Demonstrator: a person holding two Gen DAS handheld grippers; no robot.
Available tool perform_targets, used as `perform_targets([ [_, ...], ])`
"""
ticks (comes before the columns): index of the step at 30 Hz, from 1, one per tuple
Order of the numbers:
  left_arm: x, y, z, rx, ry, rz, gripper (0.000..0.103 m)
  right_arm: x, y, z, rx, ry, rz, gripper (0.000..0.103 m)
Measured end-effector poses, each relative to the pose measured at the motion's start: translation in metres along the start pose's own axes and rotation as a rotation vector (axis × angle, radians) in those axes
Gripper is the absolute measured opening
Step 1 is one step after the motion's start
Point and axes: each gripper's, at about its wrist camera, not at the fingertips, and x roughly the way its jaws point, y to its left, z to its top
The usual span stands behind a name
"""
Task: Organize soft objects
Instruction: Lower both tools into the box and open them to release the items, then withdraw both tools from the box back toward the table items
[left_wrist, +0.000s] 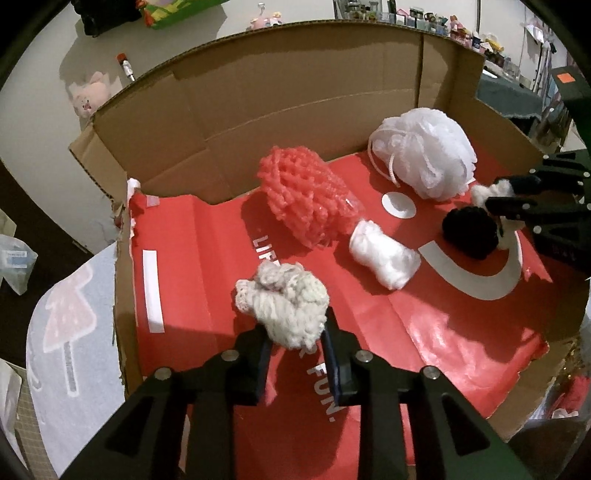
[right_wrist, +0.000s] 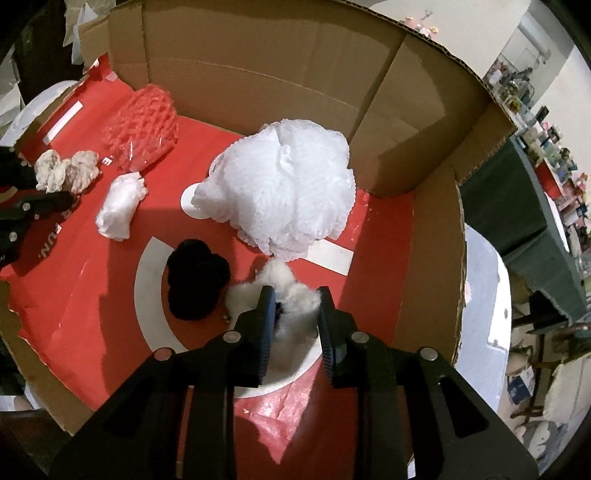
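In the left wrist view, my left gripper (left_wrist: 295, 332) pinches a beige yarn bundle (left_wrist: 284, 306) that rests low over the red paper floor (left_wrist: 207, 266) of a cardboard box (left_wrist: 295, 74). My right gripper (right_wrist: 295, 299) is closed on a white fluffy tuft (right_wrist: 291, 288), close beside a black pompom (right_wrist: 195, 280). Loose in the box lie a red foam net (left_wrist: 306, 195), a big white mesh bath pouf (right_wrist: 280, 188) and a small white wad (left_wrist: 384, 258). Each gripper also shows at the edge of the other's view: the right gripper (left_wrist: 493, 194) and the left gripper (right_wrist: 48, 184).
Tall cardboard walls (right_wrist: 258, 48) close the box at the back and right; the near edge is low and torn. Outside lie a pale cloth with a tree print (left_wrist: 66, 325), a pink plush (left_wrist: 88, 96) on the floor and cluttered shelves (right_wrist: 554, 147) at the right.
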Motion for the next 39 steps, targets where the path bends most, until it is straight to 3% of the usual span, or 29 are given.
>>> perform_targets([
  [4, 0.005, -0.001, 0.000, -0.004, 0.002, 0.000, 0.031, 0.002, 0.003, -0.001, -0.019, 0.000, -0.026, 0.024],
  [11, 0.003, 0.000, -0.001, -0.008, -0.022, -0.015, 0.047, -0.003, 0.007, -0.006, -0.032, -0.008, -0.046, 0.026],
  [13, 0.000, -0.002, -0.003, -0.011, -0.031, -0.016, 0.052, -0.004, 0.010, -0.003, -0.043, -0.015, -0.057, 0.037],
  [14, -0.002, -0.002, -0.003, -0.014, -0.039, -0.021, 0.056, -0.006, 0.011, -0.004, -0.045, -0.023, -0.060, 0.062],
  [15, -0.005, -0.002, -0.004, -0.017, -0.048, -0.025, 0.059, -0.010, 0.014, -0.005, -0.046, -0.038, -0.058, 0.074],
  [19, -0.020, -0.004, -0.008, -0.036, -0.091, -0.037, 0.061, -0.023, 0.019, -0.007, -0.067, -0.083, -0.084, 0.074],
  [32, -0.130, -0.019, -0.053, -0.148, -0.365, -0.102, 0.100, -0.119, 0.014, -0.041, 0.025, -0.222, -0.053, 0.075],
  [36, -0.158, -0.027, -0.077, -0.180, -0.431, -0.099, 0.102, -0.158, 0.020, -0.071, 0.058, -0.301, -0.036, 0.083],
  [39, -0.176, -0.035, -0.099, -0.205, -0.471, -0.098, 0.103, -0.184, 0.028, -0.097, 0.067, -0.361, -0.031, 0.084],
])
